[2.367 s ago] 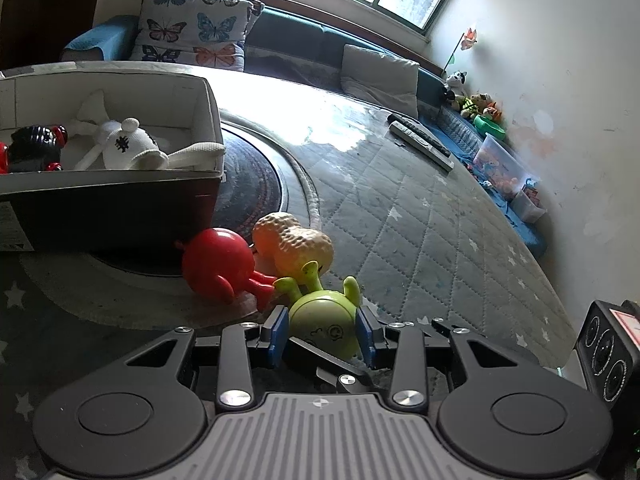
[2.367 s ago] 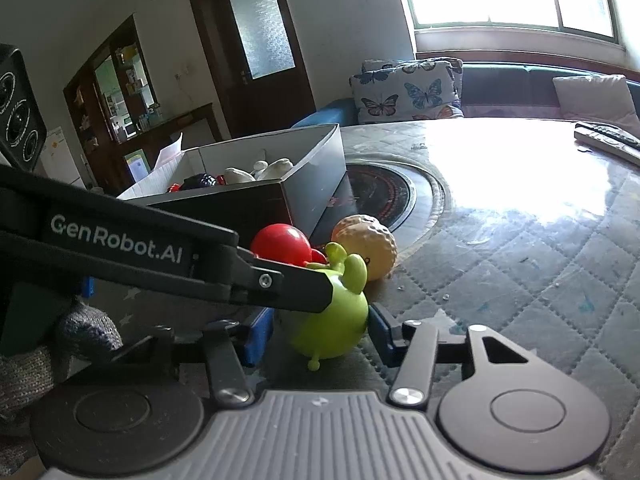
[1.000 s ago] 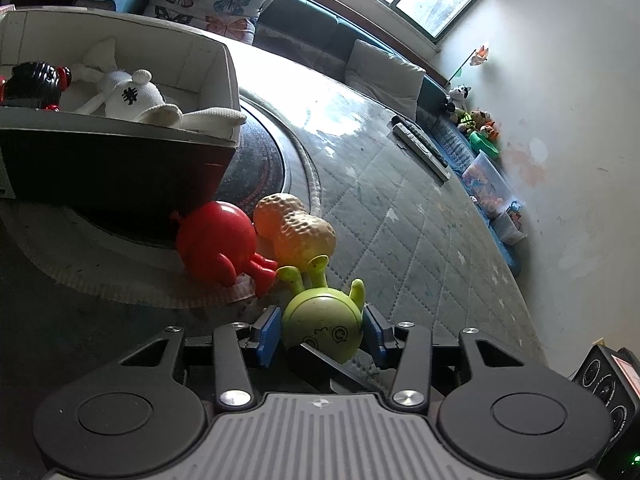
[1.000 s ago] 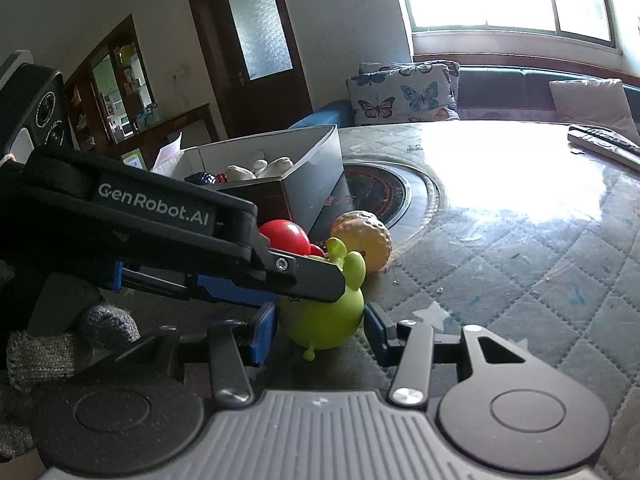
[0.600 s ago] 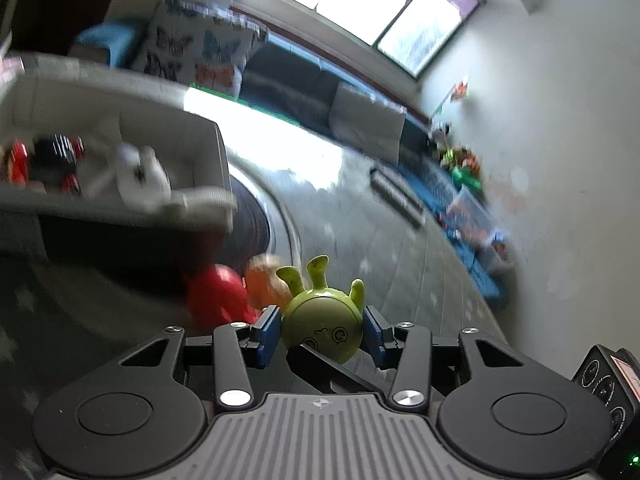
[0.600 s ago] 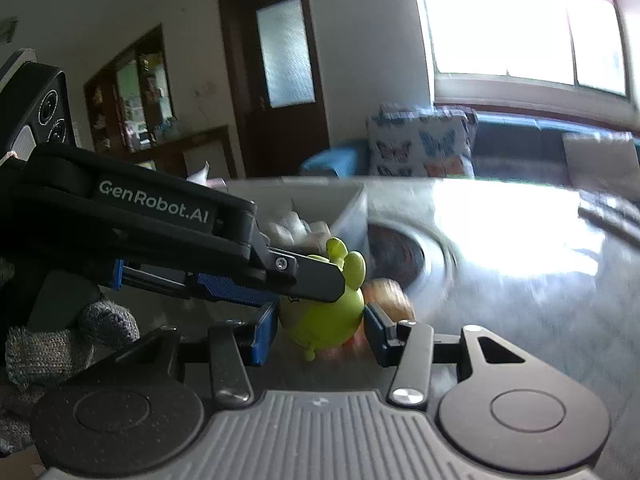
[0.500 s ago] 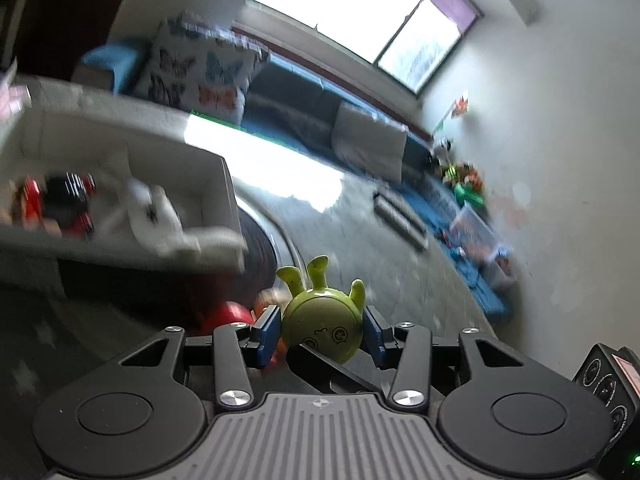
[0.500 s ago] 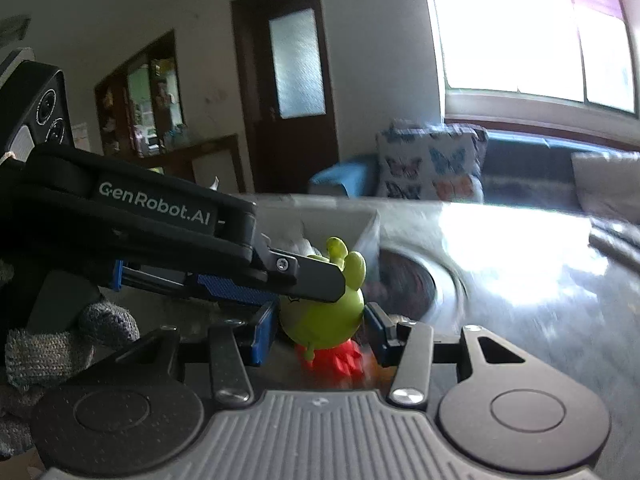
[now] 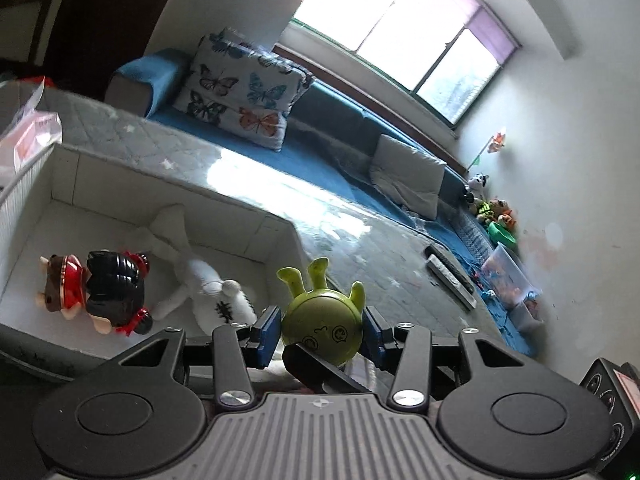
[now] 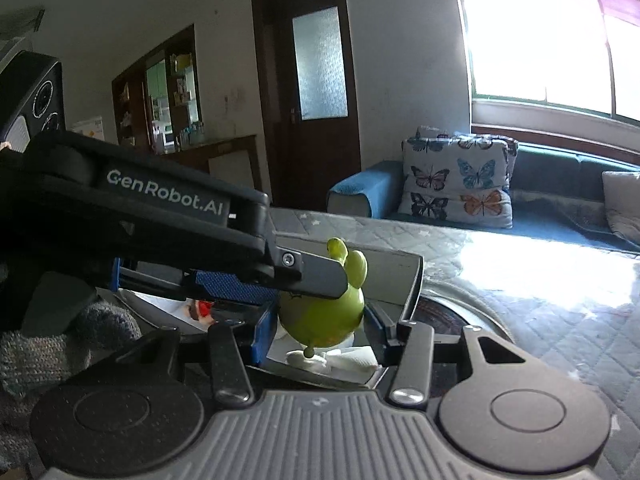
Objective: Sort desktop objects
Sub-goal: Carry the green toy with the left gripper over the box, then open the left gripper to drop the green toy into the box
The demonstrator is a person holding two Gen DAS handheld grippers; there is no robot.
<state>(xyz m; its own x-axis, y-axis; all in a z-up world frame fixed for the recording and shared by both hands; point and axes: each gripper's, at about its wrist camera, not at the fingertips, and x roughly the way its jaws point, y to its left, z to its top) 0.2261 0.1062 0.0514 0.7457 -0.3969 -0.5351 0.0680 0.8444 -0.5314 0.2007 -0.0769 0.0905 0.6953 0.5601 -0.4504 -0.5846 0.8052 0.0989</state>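
Both grippers are pinching the green alien toy (image 9: 322,322), left gripper (image 9: 320,330) and right gripper (image 10: 318,330) each clamping it, held above the near wall of the white box (image 9: 280,236). Only the left view is showing inside: black-red figure (image 9: 114,288), white plush (image 9: 208,284), open floor behind them.

Black tongs (image 9: 322,334) w/ blue pads (image 9: 269,330), silver screws, white "GenRobot.AI" lettering; grey knit glove (image 10: 48,348).
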